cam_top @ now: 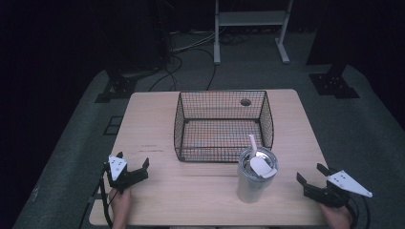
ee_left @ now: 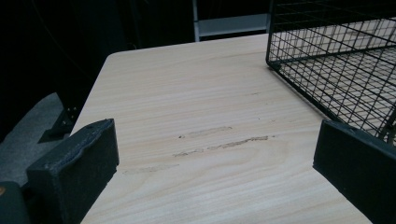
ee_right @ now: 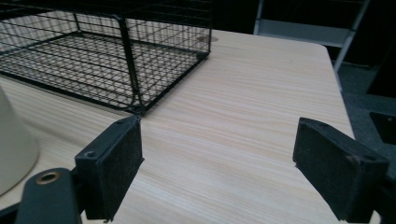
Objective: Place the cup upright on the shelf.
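A pale tumbler (cam_top: 254, 177) with a lid and a straw stands upright on the wooden table (cam_top: 157, 129), just in front of a black wire basket (cam_top: 222, 125). The basket holds nothing. My left gripper (cam_top: 133, 159) rests open near the table's front left corner, nothing between its jaws. My right gripper (cam_top: 311, 173) is open at the front right, to the right of the tumbler and apart from it. In the left gripper view the basket (ee_left: 336, 56) sits to the upper right. The right gripper view shows the basket (ee_right: 107, 51) ahead and the tumbler's side (ee_right: 14, 144) at the left edge.
A round hole (cam_top: 246, 102) pierces the table behind the basket. Faint scuff marks (ee_left: 219, 140) lie on the wood ahead of the left gripper. Beyond the table stand a white frame (cam_top: 250, 28) and cables (cam_top: 181, 62) on the grey floor.
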Tool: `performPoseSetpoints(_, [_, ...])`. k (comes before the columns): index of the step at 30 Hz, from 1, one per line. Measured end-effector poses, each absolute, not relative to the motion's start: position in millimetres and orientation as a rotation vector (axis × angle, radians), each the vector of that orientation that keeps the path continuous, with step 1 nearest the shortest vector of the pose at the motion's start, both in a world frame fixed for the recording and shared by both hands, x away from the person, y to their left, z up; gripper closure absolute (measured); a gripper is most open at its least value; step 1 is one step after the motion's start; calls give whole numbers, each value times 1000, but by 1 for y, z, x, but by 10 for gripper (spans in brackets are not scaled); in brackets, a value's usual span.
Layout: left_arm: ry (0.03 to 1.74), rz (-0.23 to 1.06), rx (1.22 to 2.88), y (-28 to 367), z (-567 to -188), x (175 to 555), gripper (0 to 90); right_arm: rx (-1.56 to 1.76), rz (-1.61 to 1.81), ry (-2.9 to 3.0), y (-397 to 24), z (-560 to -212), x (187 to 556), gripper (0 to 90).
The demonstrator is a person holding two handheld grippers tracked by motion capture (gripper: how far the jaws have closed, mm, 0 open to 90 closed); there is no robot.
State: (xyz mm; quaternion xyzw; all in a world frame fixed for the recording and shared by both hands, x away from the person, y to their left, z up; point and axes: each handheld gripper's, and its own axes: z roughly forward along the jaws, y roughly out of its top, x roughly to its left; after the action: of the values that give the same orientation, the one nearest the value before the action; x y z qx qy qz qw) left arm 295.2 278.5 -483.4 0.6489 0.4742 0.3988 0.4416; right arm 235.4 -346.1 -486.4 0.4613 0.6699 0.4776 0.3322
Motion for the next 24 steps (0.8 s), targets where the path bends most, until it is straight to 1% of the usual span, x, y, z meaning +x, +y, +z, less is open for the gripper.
performPoseSetpoints(8, [1161,984,1614,278,-484,295,0,1142,1280,1803,-336,-480,233,148])
performPoseSetpoints(9, [1157,976,1617,279,-483,295,0,1114,1281,1831,-332,-476,233,136])
performPoseSetpoints(15, [1149,979,1613,279,-484,294,0,1029,1350,1902,-322,-465,233,130])
performPoseSetpoints(24, [1141,986,1618,278,-484,294,0,963,1408,1990,-317,-463,230,111])
